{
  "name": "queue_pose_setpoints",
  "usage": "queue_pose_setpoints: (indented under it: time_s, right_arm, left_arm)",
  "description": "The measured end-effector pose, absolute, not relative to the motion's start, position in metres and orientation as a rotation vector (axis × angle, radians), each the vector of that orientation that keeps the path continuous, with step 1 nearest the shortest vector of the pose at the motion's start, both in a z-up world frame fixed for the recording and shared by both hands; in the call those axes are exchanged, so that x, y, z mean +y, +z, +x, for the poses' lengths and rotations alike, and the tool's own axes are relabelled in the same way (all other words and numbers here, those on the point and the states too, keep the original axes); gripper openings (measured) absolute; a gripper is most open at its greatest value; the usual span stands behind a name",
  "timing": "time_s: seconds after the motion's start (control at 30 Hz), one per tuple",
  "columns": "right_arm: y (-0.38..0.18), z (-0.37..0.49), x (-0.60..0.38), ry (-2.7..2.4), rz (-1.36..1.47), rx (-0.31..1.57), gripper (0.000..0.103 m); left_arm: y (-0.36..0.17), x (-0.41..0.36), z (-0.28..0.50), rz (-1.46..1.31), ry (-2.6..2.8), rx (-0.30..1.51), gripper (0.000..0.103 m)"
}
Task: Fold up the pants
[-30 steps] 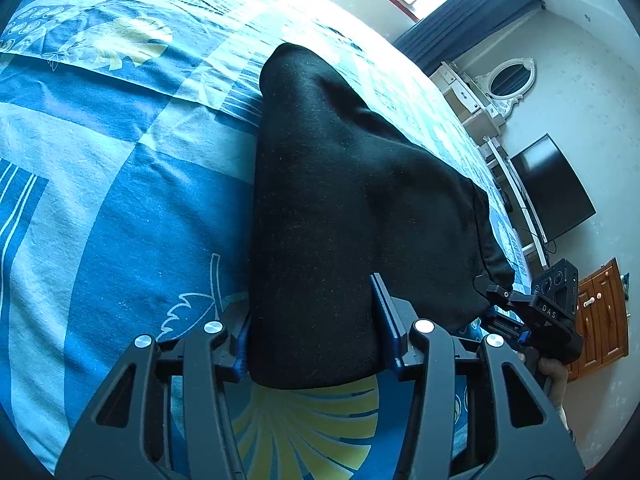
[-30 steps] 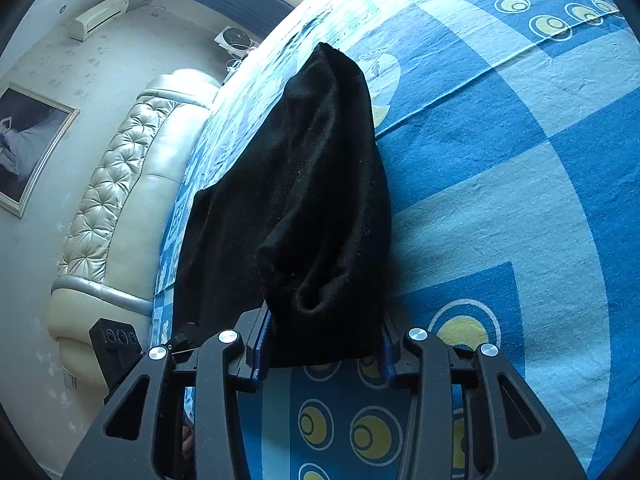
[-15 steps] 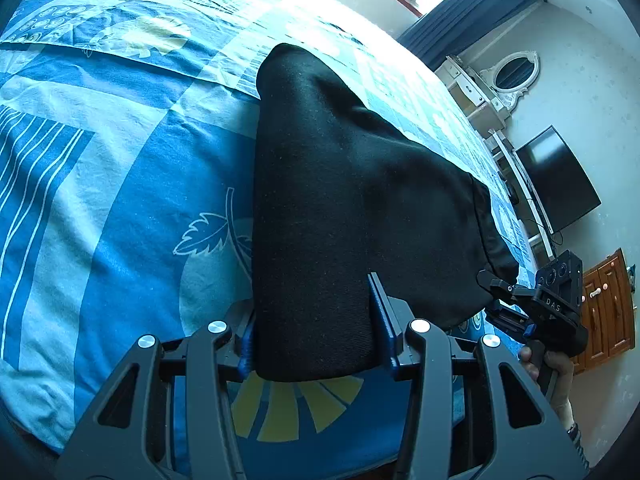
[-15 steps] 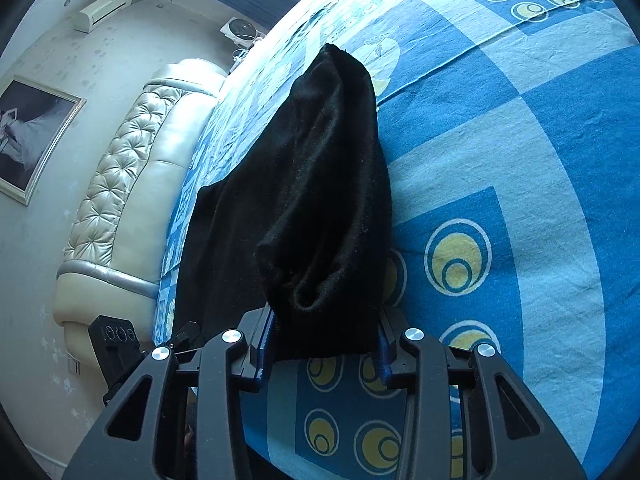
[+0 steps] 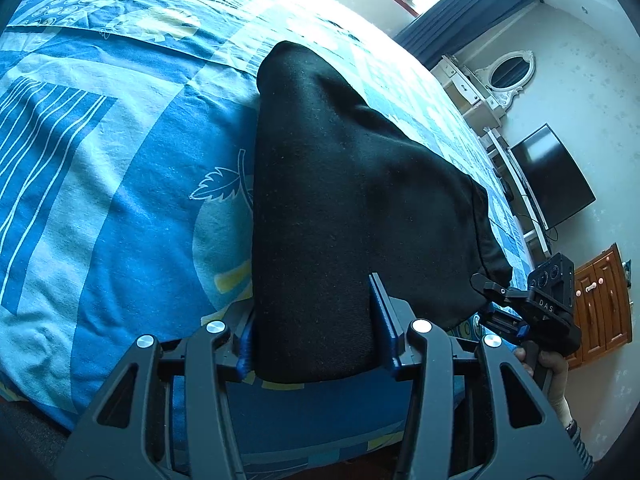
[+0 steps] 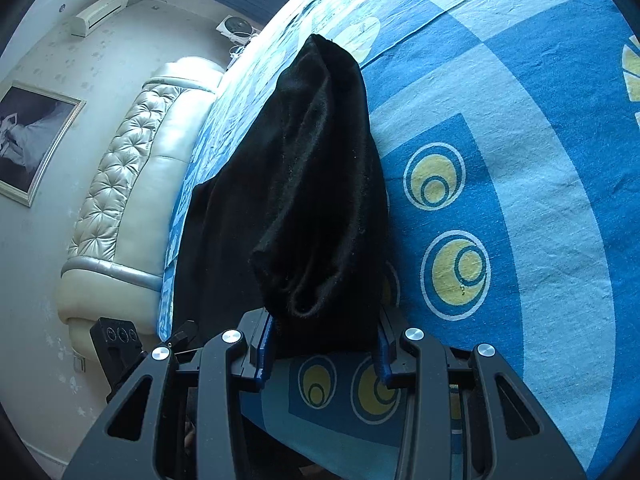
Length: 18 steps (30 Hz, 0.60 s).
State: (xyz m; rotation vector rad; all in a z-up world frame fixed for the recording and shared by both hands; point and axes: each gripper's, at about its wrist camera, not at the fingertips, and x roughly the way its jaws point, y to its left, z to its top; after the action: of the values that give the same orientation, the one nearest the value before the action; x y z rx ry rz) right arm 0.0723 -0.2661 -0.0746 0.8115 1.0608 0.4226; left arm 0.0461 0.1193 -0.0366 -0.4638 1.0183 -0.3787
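Left gripper [image 5: 316, 344]: jaws clamped on the near edge of the black, soft knit pants [image 5: 344, 208], cloth filling the gap between the blue pads. The pants run from this grip away across the bed, the far end resting on the cover.

Right gripper [image 6: 324, 344]: jaws likewise clamped on a bunched, thicker wad of the same black cloth (several layers, by the look of the rolled edge). In the left wrist view the right gripper sits at the garment's other near corner, a hand below it on the handle.

Judgement: both near corners are pinched and held up so the near edge stays taut and level, which would let the fabric be carried or laid over as one panel without sagging in the middle.

Surface: bed with a blue patterned cover [image 6: 540, 168], yellow ringed circles and leaf outlines, slightly creased.

Room: cream tufted headboard [image 6: 132, 168], framed picture, wall air conditioner; dark television [image 5: 552, 176], oval white mirror, wooden cabinet, navy curtains.
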Motion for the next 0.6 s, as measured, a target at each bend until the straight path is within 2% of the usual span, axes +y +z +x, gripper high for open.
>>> queue_pose_setpoints:
  time_s: [0.4,0.6]
  right_arm:
    - [-0.0792,0.07,-0.2698,0.42,0.835,1.065,0.042]
    - [-0.083,0.0687,-0.2737,0.425,0.868,1.06,0.045]
  left_arm:
    - [-0.0361,0.1195,0.0419,-0.49,-0.388,1.028,0.048]
    - [-0.0398,0.122,0.0431,-0.528,-0.389,1.042,0.056]
